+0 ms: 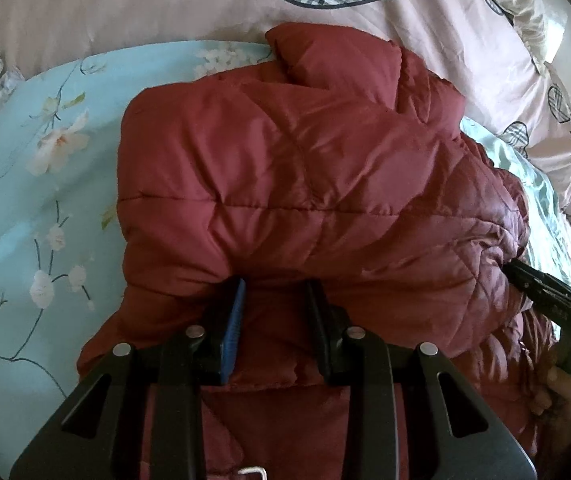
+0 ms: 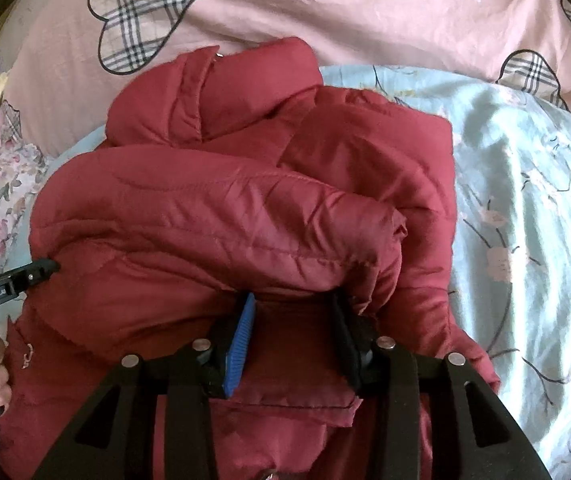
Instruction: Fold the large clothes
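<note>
The white lettering on my left gripper's (image 2: pixel 51 267) arm is too blurred to read. My dark red quilted puffer jacket (image 1: pixel 305 184) lies bunched and folded over on the pale blue floral sheet (image 1: pixel 25 200) (pink plaid-heart quilt (image 2: pixel 325 8) beyond). Both grippers, right (image 2: pixel 293 304) too, have their fingers spread apart, tips tucked under a jacket fold.
</note>
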